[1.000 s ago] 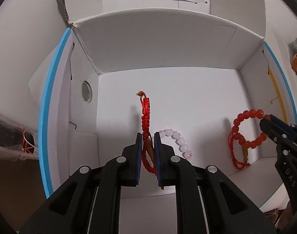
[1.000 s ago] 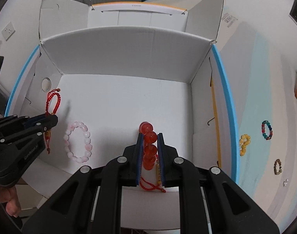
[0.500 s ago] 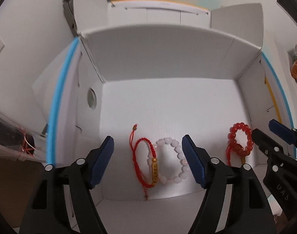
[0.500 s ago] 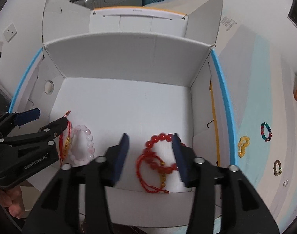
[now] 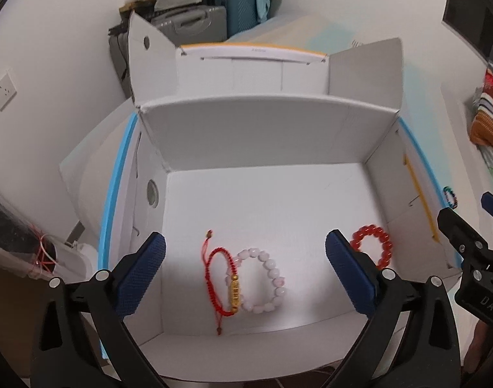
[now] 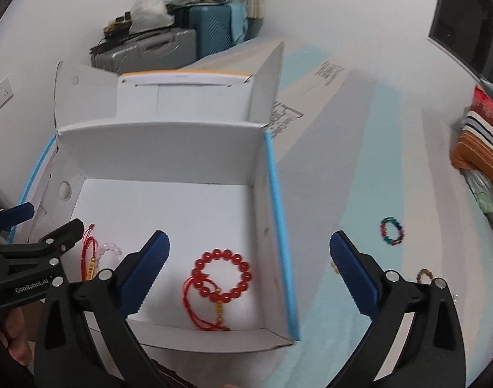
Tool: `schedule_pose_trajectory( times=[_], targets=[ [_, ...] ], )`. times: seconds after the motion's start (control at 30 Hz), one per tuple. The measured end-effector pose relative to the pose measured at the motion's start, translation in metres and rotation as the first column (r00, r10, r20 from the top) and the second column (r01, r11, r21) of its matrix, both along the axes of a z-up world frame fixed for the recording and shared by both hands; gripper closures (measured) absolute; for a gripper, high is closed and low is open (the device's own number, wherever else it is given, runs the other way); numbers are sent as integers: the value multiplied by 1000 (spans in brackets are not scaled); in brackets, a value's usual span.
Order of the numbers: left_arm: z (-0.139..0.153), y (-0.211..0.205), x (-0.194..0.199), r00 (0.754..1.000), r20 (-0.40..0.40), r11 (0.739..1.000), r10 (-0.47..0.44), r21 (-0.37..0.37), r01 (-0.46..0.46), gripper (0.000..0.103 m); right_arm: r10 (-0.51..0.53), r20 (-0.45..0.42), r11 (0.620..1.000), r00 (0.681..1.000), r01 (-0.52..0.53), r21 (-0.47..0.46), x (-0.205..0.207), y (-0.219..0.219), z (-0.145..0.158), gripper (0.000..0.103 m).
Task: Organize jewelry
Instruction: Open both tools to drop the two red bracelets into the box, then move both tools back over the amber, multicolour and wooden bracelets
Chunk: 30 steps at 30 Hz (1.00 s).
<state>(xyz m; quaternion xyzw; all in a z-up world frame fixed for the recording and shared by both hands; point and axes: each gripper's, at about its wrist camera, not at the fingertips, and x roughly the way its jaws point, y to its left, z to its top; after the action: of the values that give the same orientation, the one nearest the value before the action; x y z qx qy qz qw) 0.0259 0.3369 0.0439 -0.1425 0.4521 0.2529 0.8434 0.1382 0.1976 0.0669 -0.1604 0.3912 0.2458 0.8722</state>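
Observation:
A white cardboard box [image 5: 265,142] with blue edges stands open in front of me. On its floor lie a red cord bracelet with a gold charm [image 5: 222,278], a pink bead bracelet [image 5: 265,279] touching it, and a red bead bracelet [image 5: 374,247] at the right. My left gripper [image 5: 244,271] is open and empty above the near edge of the box. My right gripper [image 6: 249,268] is open and empty, above the box's right wall [image 6: 278,226]. The red bead bracelet [image 6: 222,278] with its red cord lies below it.
On the white and light-blue surface right of the box lie a multicoloured bead bracelet [image 6: 391,231], a brown bracelet [image 6: 424,274] and a yellow one partly hidden behind my right finger. Suitcases [image 6: 168,45] stand at the back. Folded cloth [image 6: 479,142] lies far right.
Both grippers opened and let go of their bracelets, which now lie on the box floor. Both grippers then pulled back and up; the right one also shifted right.

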Motion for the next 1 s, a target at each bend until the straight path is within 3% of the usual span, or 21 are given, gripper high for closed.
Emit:
schedule_pose_trajectory(
  times=[0.5,0.73,1.0],
  targets=[
    [33,-60,18,987,130,995,-98,40,94,6,-141,106,986,984,131,100,4,-86,34,7],
    [45,-102,33,967,171,981,-187,78,175,6,-207,107,972,973,192,133,12,-129,38,7],
    [47,-146,59,942,208,964,-264,65,256,6,-286,109,953,952,270,141,25,-180,39,7]
  ],
)
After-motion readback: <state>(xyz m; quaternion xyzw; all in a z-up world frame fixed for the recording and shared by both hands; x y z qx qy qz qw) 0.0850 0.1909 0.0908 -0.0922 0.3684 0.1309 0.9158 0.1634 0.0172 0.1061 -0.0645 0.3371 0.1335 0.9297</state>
